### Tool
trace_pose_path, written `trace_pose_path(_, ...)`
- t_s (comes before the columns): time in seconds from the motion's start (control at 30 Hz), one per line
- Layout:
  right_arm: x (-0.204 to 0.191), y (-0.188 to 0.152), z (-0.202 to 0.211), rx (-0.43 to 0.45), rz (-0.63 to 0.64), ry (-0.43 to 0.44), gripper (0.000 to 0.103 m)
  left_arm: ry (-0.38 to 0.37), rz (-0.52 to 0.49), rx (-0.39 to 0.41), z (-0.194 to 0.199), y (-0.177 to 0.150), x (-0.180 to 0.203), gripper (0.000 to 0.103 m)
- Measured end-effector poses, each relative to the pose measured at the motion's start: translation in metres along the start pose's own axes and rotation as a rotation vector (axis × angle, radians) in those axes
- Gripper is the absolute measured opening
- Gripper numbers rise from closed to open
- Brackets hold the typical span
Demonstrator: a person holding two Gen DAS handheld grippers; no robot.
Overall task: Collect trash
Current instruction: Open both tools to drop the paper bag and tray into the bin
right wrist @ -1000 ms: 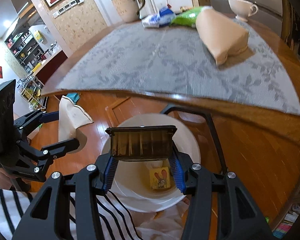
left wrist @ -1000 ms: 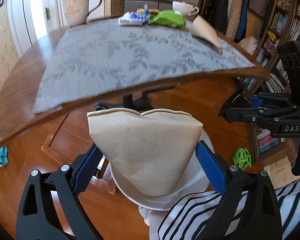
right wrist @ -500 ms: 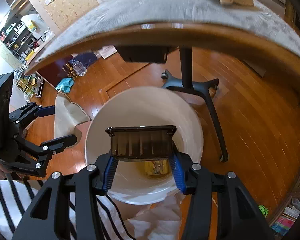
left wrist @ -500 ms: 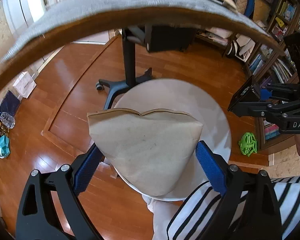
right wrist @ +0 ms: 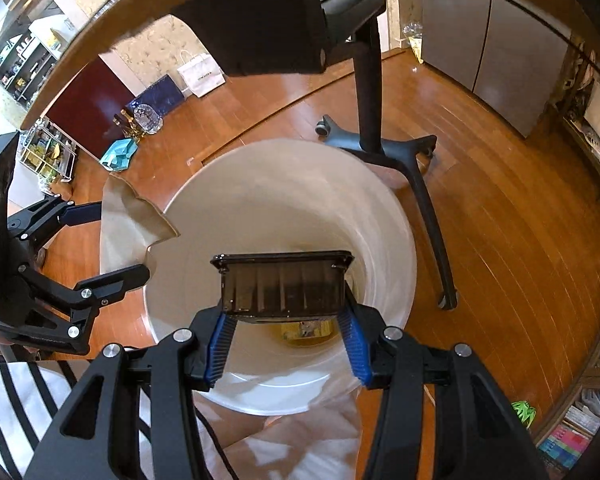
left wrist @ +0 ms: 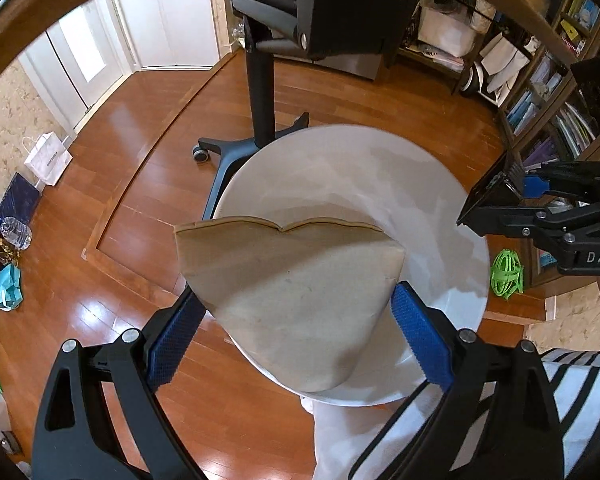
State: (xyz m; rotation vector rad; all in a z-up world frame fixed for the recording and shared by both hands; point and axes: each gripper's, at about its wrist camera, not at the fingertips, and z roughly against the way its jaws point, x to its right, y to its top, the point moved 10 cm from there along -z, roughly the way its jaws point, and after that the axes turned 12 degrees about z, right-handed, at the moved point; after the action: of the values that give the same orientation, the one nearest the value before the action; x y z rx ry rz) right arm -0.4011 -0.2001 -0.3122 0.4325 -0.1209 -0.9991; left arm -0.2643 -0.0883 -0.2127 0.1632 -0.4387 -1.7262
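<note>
My left gripper [left wrist: 296, 328] is shut on a brown paper coffee filter [left wrist: 292, 292] and holds it over the near rim of a white trash bin [left wrist: 432, 184]. My right gripper [right wrist: 286, 340] is shut on a dark translucent plastic tray [right wrist: 282, 284] and holds it over the mouth of the same bin [right wrist: 284, 184]. A yellow wrapper [right wrist: 308, 330] lies at the bin's bottom. The left gripper with the filter [right wrist: 134, 216] shows at the left in the right wrist view. The right gripper with the tray [left wrist: 496, 192] shows at the right in the left wrist view.
The wooden table edge [left wrist: 40, 4] arcs overhead. A black table stand with castors [right wrist: 384, 136] rises behind the bin. Bags [left wrist: 46, 156] and a water bottle [left wrist: 16, 232] sit on the wood floor at left. A green object [left wrist: 508, 272] and bookshelves [left wrist: 556, 92] are at right.
Both grippers have dropped from table height to below the table edge, down to the bin, each still holding its item. The tabletop has gone out of view.
</note>
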Motion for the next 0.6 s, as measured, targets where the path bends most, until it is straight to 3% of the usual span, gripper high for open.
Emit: trace_pose_path(0.6, 0.002, 0.004, -0.017, -0.034, 0.003, -0.024, 0.047, 0.015, -0.023, -0.014, -0.017, 0.006, 0.003, 0.094)
